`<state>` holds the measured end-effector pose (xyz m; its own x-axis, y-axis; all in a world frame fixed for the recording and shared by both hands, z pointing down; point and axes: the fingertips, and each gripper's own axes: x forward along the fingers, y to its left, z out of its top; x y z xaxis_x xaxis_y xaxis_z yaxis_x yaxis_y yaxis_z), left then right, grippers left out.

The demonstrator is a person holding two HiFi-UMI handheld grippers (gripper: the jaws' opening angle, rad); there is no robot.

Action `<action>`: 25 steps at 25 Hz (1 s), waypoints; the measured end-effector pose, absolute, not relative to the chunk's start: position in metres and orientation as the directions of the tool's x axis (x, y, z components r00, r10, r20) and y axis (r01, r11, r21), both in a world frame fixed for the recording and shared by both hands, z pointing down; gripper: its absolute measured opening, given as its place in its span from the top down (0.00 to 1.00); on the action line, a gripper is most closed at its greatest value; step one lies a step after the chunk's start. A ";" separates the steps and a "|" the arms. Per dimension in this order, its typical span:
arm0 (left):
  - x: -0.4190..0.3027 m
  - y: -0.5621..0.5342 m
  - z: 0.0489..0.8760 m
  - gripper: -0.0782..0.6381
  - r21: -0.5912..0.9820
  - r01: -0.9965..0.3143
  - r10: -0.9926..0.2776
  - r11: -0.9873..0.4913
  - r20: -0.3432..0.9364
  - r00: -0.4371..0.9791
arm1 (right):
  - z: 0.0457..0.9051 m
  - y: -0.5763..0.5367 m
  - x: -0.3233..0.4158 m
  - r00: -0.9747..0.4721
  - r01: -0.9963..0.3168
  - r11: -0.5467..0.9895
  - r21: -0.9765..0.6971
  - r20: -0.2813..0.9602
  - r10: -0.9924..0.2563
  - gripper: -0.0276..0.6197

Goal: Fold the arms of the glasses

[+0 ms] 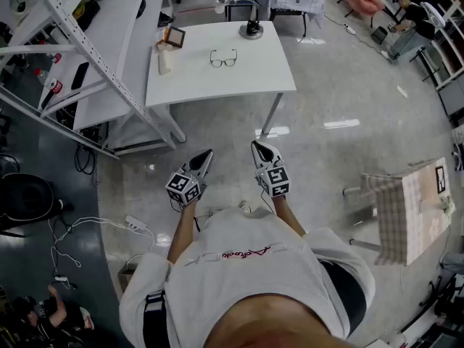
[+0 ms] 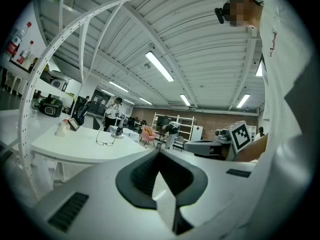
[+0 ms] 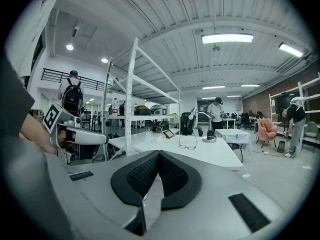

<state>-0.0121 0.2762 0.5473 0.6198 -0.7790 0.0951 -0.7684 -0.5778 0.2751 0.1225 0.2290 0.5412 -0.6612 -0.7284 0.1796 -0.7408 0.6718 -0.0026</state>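
1. Glasses (image 1: 223,59) sit mid-table (image 1: 254,78), far ahead.
2. Left gripper (image 1: 204,159) and right gripper (image 1: 262,151) hover near, jaws pressed together, empty.
3. Lamp base (image 1: 251,29) stands beyond the glasses, small frame (image 1: 174,37) to their left, white rack (image 1: 109,71) further left.

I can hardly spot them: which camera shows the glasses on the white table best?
The head view: it looks down on the glasses, dark and whole against the white table. The left gripper view shows the glasses small and side-on; the right gripper view shows them likewise.

Left gripper (image 1: 209,154) and right gripper (image 1: 256,146) side by side — jaws together; seemingly level.
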 end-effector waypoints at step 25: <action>-0.069 0.281 0.556 0.88 0.255 -0.715 -0.719 -0.651 0.094 0.688 | 0.546 0.247 0.071 -0.615 -0.780 0.626 0.003 0.181 -0.767 0.93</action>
